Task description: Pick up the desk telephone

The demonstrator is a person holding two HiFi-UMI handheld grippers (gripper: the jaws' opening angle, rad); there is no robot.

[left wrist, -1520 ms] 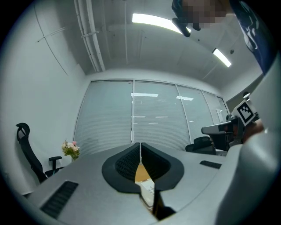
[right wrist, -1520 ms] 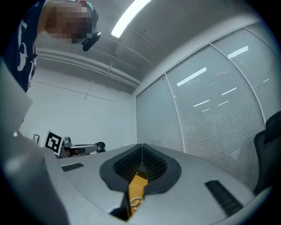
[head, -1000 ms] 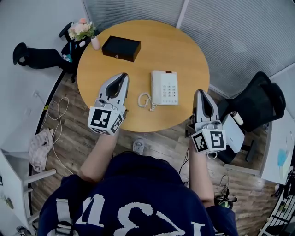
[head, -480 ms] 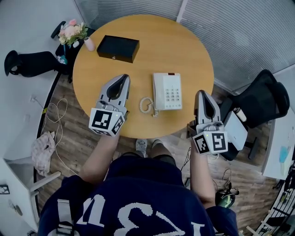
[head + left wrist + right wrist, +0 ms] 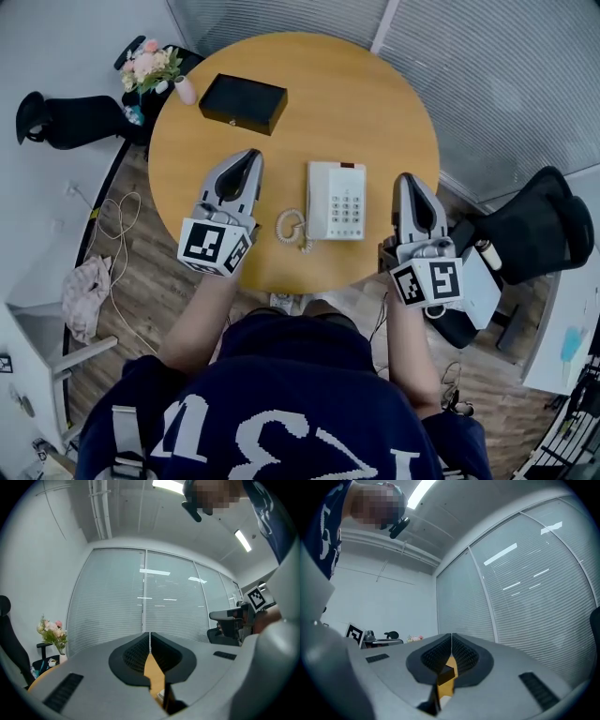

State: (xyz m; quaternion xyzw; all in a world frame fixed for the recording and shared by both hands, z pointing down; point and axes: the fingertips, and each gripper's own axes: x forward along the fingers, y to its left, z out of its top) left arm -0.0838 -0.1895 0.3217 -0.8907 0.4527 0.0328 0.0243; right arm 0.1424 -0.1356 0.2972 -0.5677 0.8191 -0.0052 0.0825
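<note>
Grey plastic jaws are seen pressed together at the tip of the left gripper [image 5: 149, 634], with nothing held between them and only a strip of tabletop showing past them; the right gripper [image 5: 451, 635] is likewise closed tip to tip and empty; both are held roughly level and pointed away from the person.

In the head view the left gripper is held over the round wooden table [image 5: 309, 84], just left of the coiled cord [image 5: 292, 228]; the right gripper is held at the table's right edge, near the telephone's right side.

The desk telephone [image 5: 337, 200], white with its keypad facing up, is laid flat on the table near the edge closest to the person; it is found between the two grippers and apart from both.

Farther back on the table a black box [image 5: 243, 103] is set, well apart from the telephone; a small pink vase [image 5: 186, 90] is stood at the far left rim, with flowers [image 5: 145, 64] just past it; a black office chair [image 5: 534, 225] is placed to the right of the table, and slatted blinds [image 5: 487, 66] are hung beyond.
</note>
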